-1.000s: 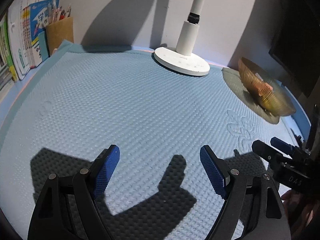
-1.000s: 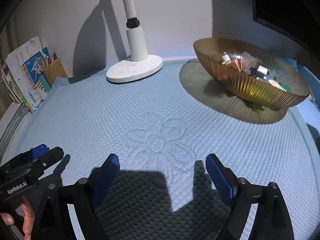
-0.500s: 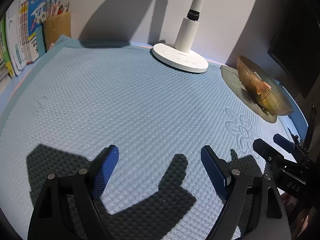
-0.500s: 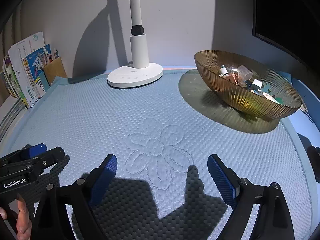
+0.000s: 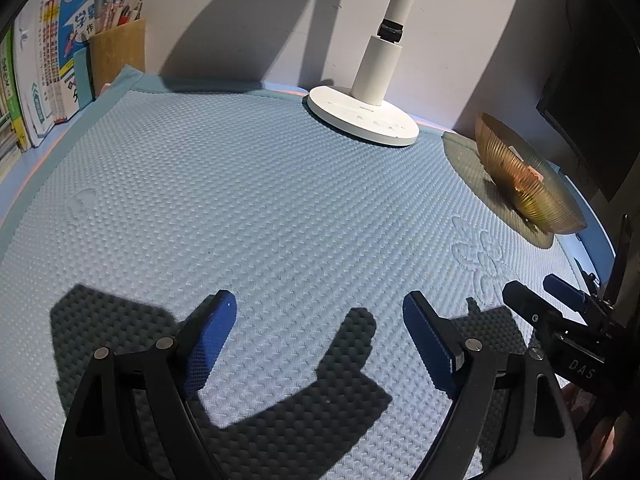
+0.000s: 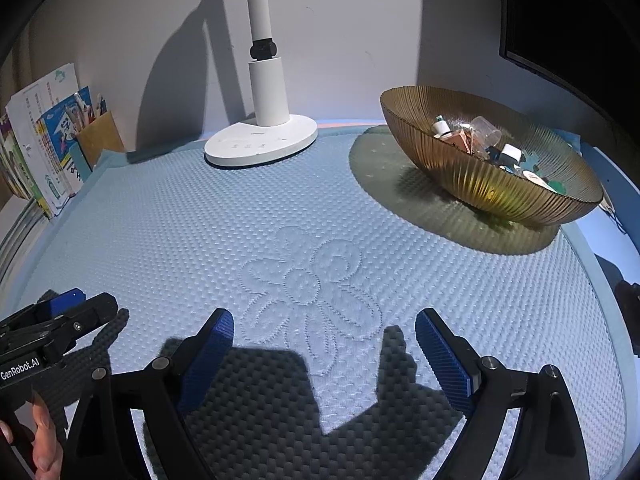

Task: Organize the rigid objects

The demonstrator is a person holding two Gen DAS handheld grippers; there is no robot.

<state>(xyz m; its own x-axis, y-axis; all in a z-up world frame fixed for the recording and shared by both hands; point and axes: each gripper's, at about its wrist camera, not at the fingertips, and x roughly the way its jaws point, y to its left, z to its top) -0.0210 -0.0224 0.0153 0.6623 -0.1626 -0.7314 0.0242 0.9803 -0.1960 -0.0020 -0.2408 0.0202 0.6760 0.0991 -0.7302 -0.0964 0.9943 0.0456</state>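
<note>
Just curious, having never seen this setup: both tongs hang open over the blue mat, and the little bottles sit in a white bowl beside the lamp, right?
Not quite: the bowl is amber-gold ribbed glass, not white, as the right wrist view shows. The rest holds: both tongs open over the mat, bottles inside, lamp beside it.

1. Hard, bright light falls from above and behind the cameras onto the blue mat (image 6: pixel 168 240); its middle is evenly lit, with no glare.
2. Both grippers throw sharp, dark shadows on the mat's near edge, just ahead of the left gripper (image 5: pixel 318 320) and the right gripper (image 6: pixel 324 336).
3. The white lamp (image 6: pixel 262 136) casts a tall soft shadow on the wall behind the mat's far edge.
4. The amber bowl (image 6: pixel 480 184) glows translucent and lays a tinted round shadow near the mat's right edge.
5. Fisheye distortion bows the mat's edges; the picture corners go black.
6. Focus is crisp throughout, with no motion blur.
</note>
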